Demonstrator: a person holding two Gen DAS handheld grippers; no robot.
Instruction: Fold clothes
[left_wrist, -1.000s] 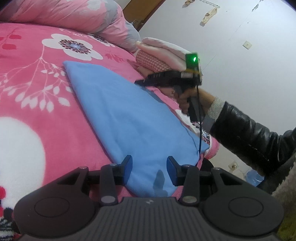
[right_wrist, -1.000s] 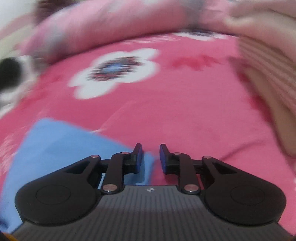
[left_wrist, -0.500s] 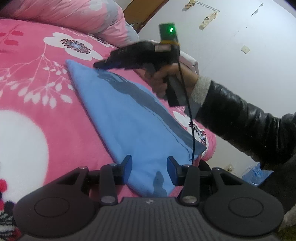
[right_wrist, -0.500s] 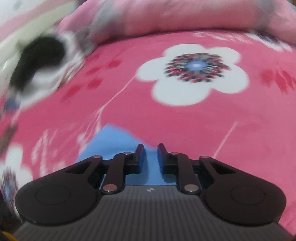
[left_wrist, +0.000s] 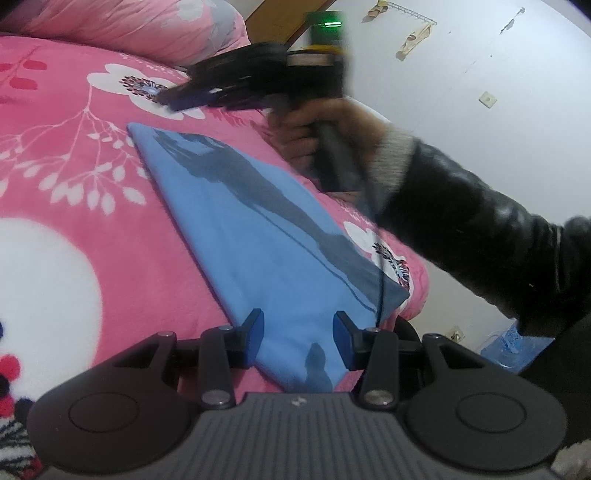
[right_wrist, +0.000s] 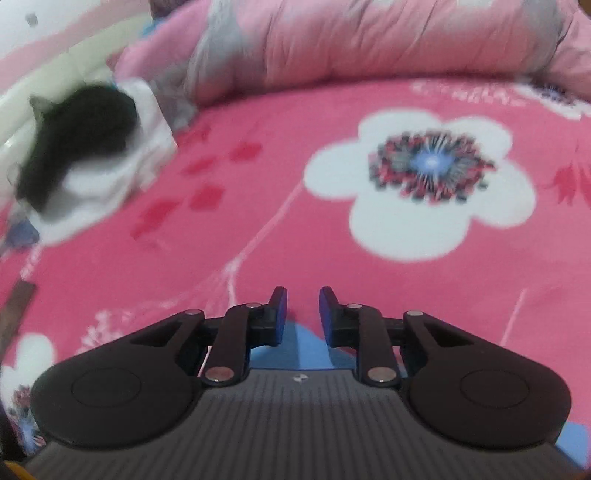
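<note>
Blue cloth: folded garment, lying flat on the bed's pink floral blanket, running diagonally from a far corner near a white flower print to a near corner at the bed's edge. We saw a dark shadow of the right arm across its upper surface.

Left hand-held gripper: w/ jaws apart, one finger on each side of the cloth's near end as seen from the left wrist view; the fingers did not press the fabric, so we read it as released, nothing grasped. We could not tell whether it touched the cloth.

Right hand-held gripper: seen blurred from the left wrist view, above the blanket beyond the cloth's far corner, over the white flower. In the right wrist view its jaws stood a narrow gap apart w/ nothing between them; we read it as released. The cloth's far corner showed just behind and under the fingertips.

Person's right hand: wrapped round the gripper handle; black leather-look sleeve w/ a grey knit cuff.

Surroundings: pink quilt bunched at the far side of the bed; a black-and-white item, blurred, at the bed's left; white wall to the right.
</note>
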